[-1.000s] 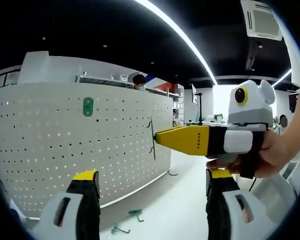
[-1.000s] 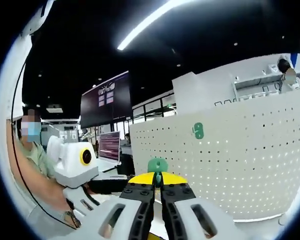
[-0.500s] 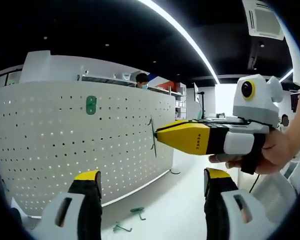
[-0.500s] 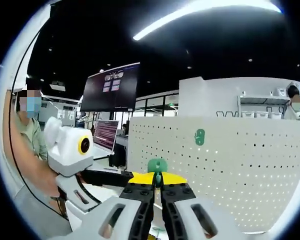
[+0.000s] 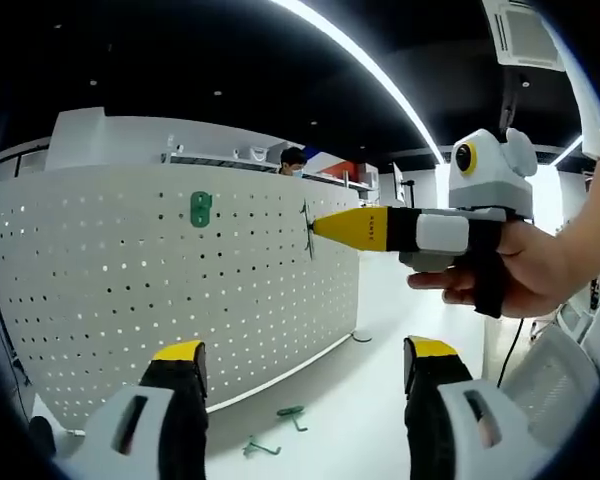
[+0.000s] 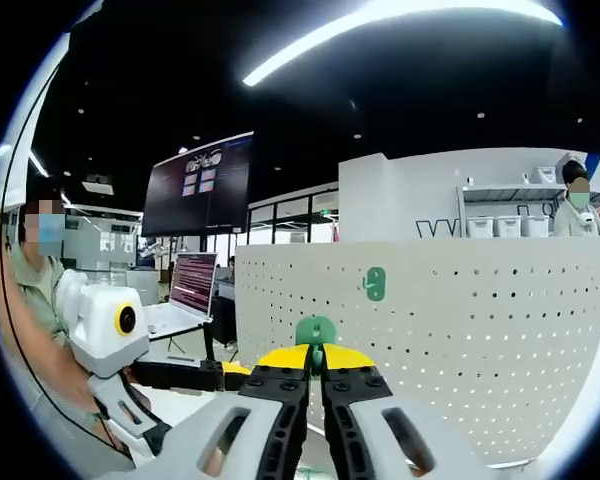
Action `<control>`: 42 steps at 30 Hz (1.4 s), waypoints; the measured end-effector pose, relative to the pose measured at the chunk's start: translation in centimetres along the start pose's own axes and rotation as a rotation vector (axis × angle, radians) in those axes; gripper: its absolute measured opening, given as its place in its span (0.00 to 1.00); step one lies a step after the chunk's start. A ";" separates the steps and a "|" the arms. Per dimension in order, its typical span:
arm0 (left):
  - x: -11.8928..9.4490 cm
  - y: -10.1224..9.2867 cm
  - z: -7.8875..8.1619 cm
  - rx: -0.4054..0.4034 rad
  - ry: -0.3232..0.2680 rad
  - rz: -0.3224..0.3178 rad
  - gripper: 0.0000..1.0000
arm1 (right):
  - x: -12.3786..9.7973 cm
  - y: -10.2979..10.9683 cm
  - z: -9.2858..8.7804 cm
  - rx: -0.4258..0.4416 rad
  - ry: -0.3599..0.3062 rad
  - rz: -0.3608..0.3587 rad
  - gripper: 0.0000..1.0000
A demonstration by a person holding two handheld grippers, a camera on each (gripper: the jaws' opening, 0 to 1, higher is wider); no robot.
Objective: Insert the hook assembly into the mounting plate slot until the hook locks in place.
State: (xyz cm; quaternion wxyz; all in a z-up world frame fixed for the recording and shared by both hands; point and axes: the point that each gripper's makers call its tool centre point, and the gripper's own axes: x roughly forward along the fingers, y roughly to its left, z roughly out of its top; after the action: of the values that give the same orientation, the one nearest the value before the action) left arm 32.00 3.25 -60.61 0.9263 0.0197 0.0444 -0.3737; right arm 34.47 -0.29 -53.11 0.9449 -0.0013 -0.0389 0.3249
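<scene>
While my right tool [image 6: 315, 372] is clenched, its yellow-tipped jaws pressed together on the hook assembly [image 6: 315, 331], I see that piece as a small green plastic head with a rounded top poking up just above the jaw tips in the right gripper view. From the left gripper view the same right tool [image 5: 313, 226] comes in from the right, gripped by a hand [image 5: 520, 268], and the hook [image 5: 307, 228] shows side-on as a thin dark wire bent at its ends, held at the yellow nose close to the white pegboard [image 5: 130, 290], though I cannot tell whether it touches the panel. A green mounting plate [image 5: 200, 209] is fixed high on that pegboard, an upright oblong tab with two small openings, well to the left of the hook; in the right gripper view this plate [image 6: 375, 284] sits above and to the right of the green head. My left tool [image 5: 298, 362] is released, its two jaws standing wide apart at the bottom of its view. Down on the white tabletop [image 5: 370, 400] lie two spare green hooks [image 5: 290, 412], near the foot of the pegboard. Nothing stands between the held hook and the plate.
</scene>
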 end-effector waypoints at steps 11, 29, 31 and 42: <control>-1.3 1.3 -0.2 -0.008 -0.006 0.039 0.81 | 1.1 -1.1 1.0 0.005 -0.007 -0.021 0.01; -3.5 2.8 -0.6 -0.033 -0.022 0.104 0.81 | 2.2 -4.6 2.1 -0.001 0.011 -0.136 0.01; -3.7 2.9 -0.6 -0.029 -0.024 0.109 0.80 | 2.3 -4.9 2.3 -0.013 0.010 -0.151 0.01; -4.9 3.4 -0.8 -0.032 -0.032 0.145 0.79 | 3.5 -6.7 2.6 -0.026 0.019 -0.226 0.01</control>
State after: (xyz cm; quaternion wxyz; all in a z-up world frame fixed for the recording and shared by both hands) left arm 30.84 9.14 -60.94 0.9517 0.0021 0.0338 -0.3051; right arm 41.10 -3.48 -50.12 0.9757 -0.0122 -0.0339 0.2160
